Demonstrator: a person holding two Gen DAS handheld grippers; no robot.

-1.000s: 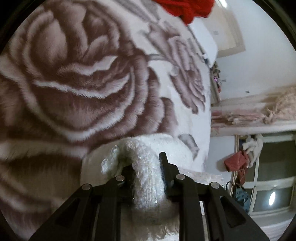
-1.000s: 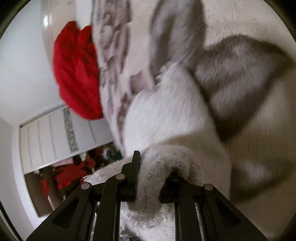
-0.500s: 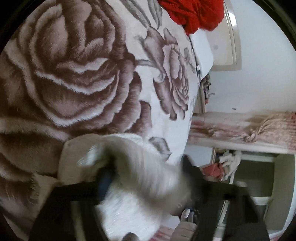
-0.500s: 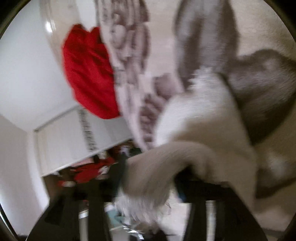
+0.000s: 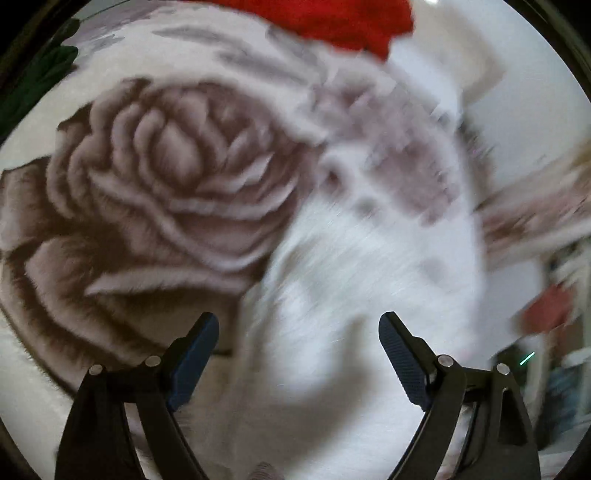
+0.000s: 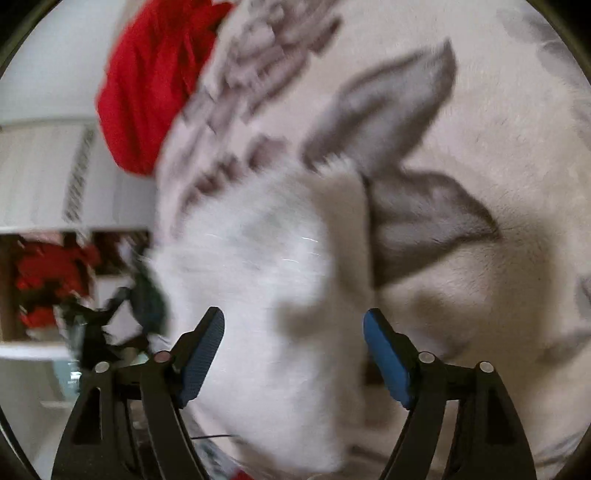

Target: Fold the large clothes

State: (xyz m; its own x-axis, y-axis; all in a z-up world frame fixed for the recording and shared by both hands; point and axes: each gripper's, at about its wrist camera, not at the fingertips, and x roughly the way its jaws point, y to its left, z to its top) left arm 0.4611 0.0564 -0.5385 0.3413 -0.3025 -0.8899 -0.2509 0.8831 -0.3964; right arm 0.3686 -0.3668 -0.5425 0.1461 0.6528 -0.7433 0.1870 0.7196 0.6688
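A white fluffy garment lies on a bed blanket printed with large brown roses. My left gripper is open, its jaws wide apart over the garment's near part, holding nothing. The same white garment shows in the right wrist view, motion-blurred, lying on the blanket. My right gripper is open above it, empty.
A red garment lies at the far end of the bed; it also shows in the right wrist view. The bed edge runs along the right in the left wrist view, with a shelf and window beyond. A white wardrobe stands left.
Both grippers were shut on folds of the white garment; both have opened and let it go. The garment now lies on the blanket. Both views swung and are blurred.
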